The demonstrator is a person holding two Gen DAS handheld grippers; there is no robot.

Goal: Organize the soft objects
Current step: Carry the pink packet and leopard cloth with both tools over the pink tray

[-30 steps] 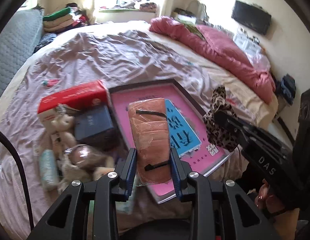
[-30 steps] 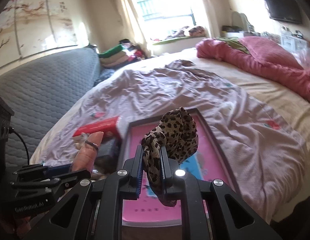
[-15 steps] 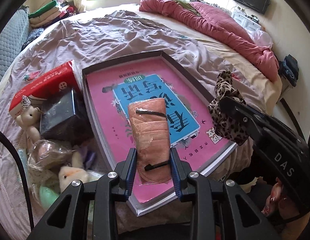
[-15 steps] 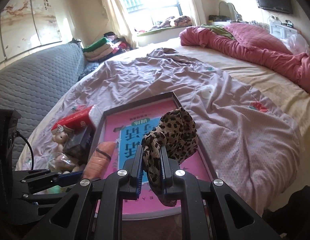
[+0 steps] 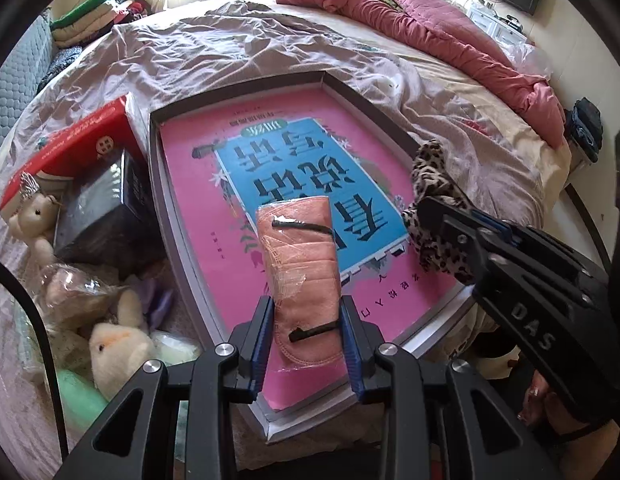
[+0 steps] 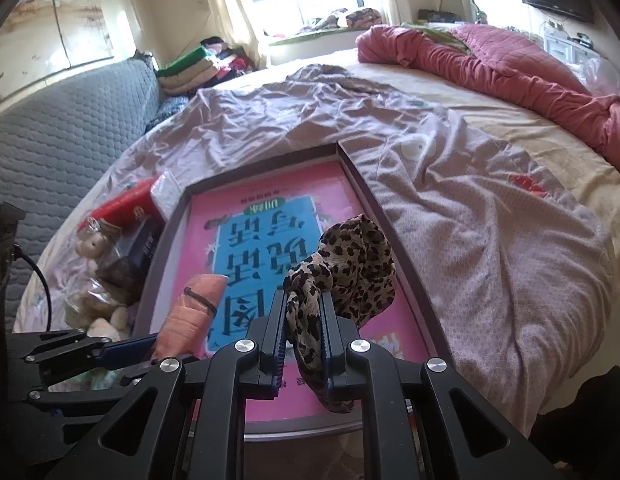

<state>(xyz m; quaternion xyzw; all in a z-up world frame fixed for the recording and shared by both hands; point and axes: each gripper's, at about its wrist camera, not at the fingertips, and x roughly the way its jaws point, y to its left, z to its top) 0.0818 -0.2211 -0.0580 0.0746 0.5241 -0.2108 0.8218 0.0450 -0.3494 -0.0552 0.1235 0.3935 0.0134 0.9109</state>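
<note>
My left gripper (image 5: pixel 308 332) is shut on a plastic-wrapped peach cloth pack (image 5: pixel 300 256) with black bands, held over the near end of the pink box tray (image 5: pixel 182 216). The pack also shows in the right wrist view (image 6: pixel 194 308). My right gripper (image 6: pixel 304 328) is shut on a leopard-print cloth (image 6: pixel 349 264), held over the tray's near right part (image 6: pixel 389 224). The cloth also shows in the left wrist view (image 5: pixel 433 216), at the tray's right edge.
Left of the tray lie a red box (image 5: pixel 70 148), a dark box (image 5: pixel 106 208), plush toys (image 5: pixel 114 352) and wrapped soft items (image 5: pixel 70 292). The tray sits on a wrinkled mauve bedsheet (image 5: pixel 230 48). A red quilt (image 5: pixel 429 28) lies at the back right. The bed edge is near.
Both grippers moved forward and lower over the tray with their loads. The peach pack and leopard cloth now hang closer above the pink surface.
</note>
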